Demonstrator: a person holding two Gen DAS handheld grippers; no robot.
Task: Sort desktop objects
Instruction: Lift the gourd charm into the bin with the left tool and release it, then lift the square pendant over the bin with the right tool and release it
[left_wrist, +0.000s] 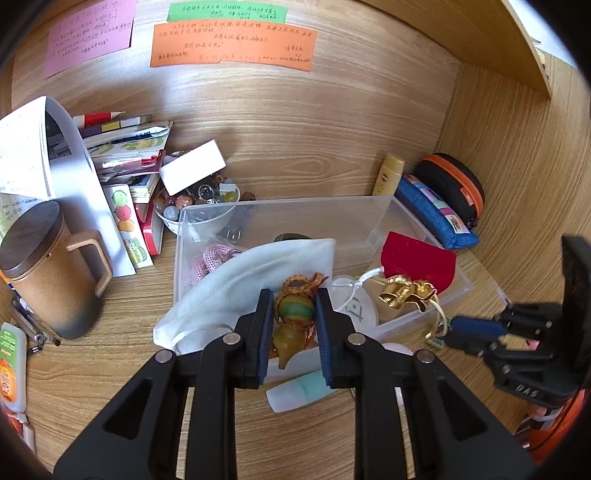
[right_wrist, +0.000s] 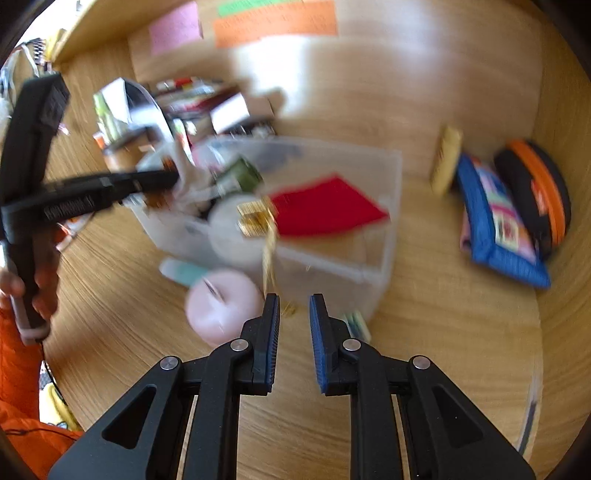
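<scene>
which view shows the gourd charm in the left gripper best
The left wrist view. There the gourd charm sits sharp and centred between the pads of the left gripper, over the near wall of the clear bin. The right wrist view is motion-blurred: the left gripper shows side-on, and the charm cannot be made out.

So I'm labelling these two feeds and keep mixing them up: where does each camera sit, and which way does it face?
Left wrist: on the left gripper, looking down along its fingers, shut on a green-and-amber gourd charm over the clear plastic box; the right gripper shows at right.
Right wrist: on the right gripper, aimed down at the box's near corner; blurred; the left gripper, a hand and an orange sleeve show at left.
Shared: the box, red velvet pouch, gold ornament, blue fabric pouch.
</scene>
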